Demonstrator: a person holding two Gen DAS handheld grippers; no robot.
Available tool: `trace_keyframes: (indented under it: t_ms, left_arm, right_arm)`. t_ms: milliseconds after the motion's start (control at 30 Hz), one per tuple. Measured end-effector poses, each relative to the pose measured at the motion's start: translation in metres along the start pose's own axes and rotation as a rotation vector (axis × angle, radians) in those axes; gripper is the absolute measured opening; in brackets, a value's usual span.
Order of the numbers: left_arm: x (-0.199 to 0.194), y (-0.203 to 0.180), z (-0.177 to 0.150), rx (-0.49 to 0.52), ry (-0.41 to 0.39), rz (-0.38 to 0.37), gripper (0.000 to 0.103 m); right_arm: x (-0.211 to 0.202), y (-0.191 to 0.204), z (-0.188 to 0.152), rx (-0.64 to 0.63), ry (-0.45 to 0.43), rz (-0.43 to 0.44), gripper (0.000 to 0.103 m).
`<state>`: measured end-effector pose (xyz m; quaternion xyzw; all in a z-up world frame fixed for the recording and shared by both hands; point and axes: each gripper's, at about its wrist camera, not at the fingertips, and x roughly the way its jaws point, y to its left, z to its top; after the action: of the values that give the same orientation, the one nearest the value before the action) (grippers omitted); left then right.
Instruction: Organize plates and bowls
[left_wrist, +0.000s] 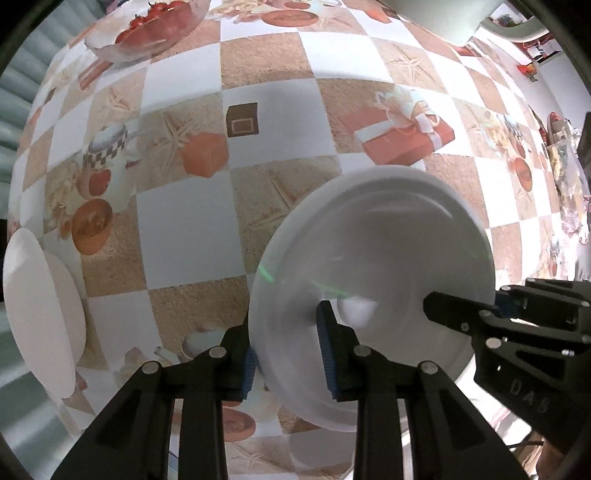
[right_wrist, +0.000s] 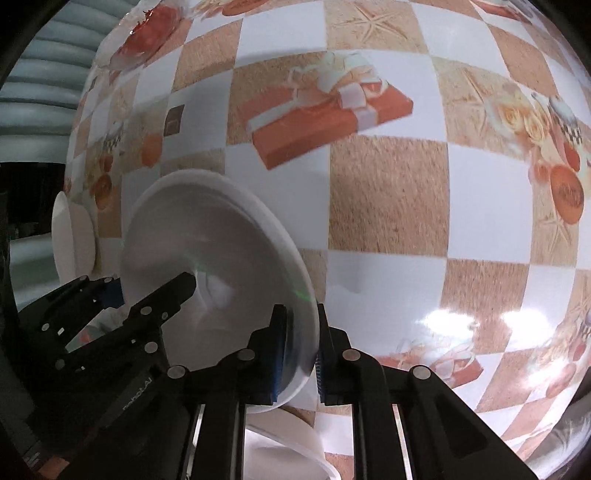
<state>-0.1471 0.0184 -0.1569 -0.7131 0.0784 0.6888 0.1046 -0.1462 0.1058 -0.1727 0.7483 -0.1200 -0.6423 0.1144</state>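
Observation:
A white plate (left_wrist: 376, 258) is held above the checkered tablecloth, gripped on two sides. My left gripper (left_wrist: 288, 354) is shut on its rim, one finger on each face. My right gripper (right_wrist: 299, 354) is shut on the opposite rim; it also shows in the left wrist view (left_wrist: 465, 314). The same plate (right_wrist: 207, 243) shows in the right wrist view, with the left gripper (right_wrist: 147, 306) at its left. A white bowl (left_wrist: 40, 314) stands at the left table edge, also seen in the right wrist view (right_wrist: 72, 236). Another white dish (right_wrist: 288, 439) lies under the held plate.
A glass bowl of tomatoes (left_wrist: 147, 29) stands at the far left of the table (left_wrist: 258, 59). A white container (left_wrist: 436, 18) is at the far right. Cluttered items (left_wrist: 565, 173) line the right edge. A ribbed grey surface (right_wrist: 48, 74) lies beyond the table's left side.

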Motion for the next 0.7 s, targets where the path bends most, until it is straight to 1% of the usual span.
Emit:
trace_keyframes:
  t_ms: [67,100,133,233,267,300,367,400,500,567,700]
  left_arm:
    - [0.001,0.000,-0.002,-0.011,0.001,-0.004,0.032]
    - [0.001,-0.011,-0.004,-0.011,-0.001,-0.003,0.032]
    - [0.001,-0.012,-0.005,-0.011,-0.004,-0.001,0.032]
    - [-0.001,-0.003,-0.006,-0.027,-0.003,-0.008,0.031]
    - [-0.003,-0.002,-0.007,-0.035,-0.004,-0.013,0.029]
    - [-0.011,0.003,-0.014,-0.039,-0.010,-0.016,0.029]
    - [-0.024,0.003,-0.020,-0.027,-0.036,-0.006,0.028]
    - [-0.031,0.002,-0.021,-0.017,-0.049,0.004,0.028]
    - [-0.051,0.000,-0.027,-0.003,-0.082,0.017,0.028]
    - [-0.065,0.000,-0.030,-0.006,-0.098,0.016,0.028]
    - [-0.098,-0.005,-0.039,0.025,-0.153,0.038,0.028]
  right_arm:
    - [0.001,0.004,-0.002,-0.012,-0.007,-0.025,0.017]
    - [0.006,0.010,-0.009,-0.012,-0.011,-0.030,0.017]
    - [0.007,0.012,-0.010,-0.009,-0.014,-0.031,0.017]
    - [0.009,0.017,-0.012,0.003,-0.021,-0.040,0.017]
    - [0.007,0.018,-0.013,0.003,-0.025,-0.048,0.016]
    - [0.007,0.021,-0.015,0.009,-0.033,-0.048,0.016]
    - [0.001,0.023,-0.020,0.013,-0.052,-0.037,0.016]
    - [-0.017,0.010,-0.024,0.011,-0.059,-0.037,0.017]
    - [-0.041,0.001,-0.029,0.005,-0.085,-0.035,0.017]
    - [-0.051,0.001,-0.030,0.004,-0.097,-0.030,0.017]
    - [-0.084,0.000,-0.036,0.007,-0.138,-0.027,0.017]
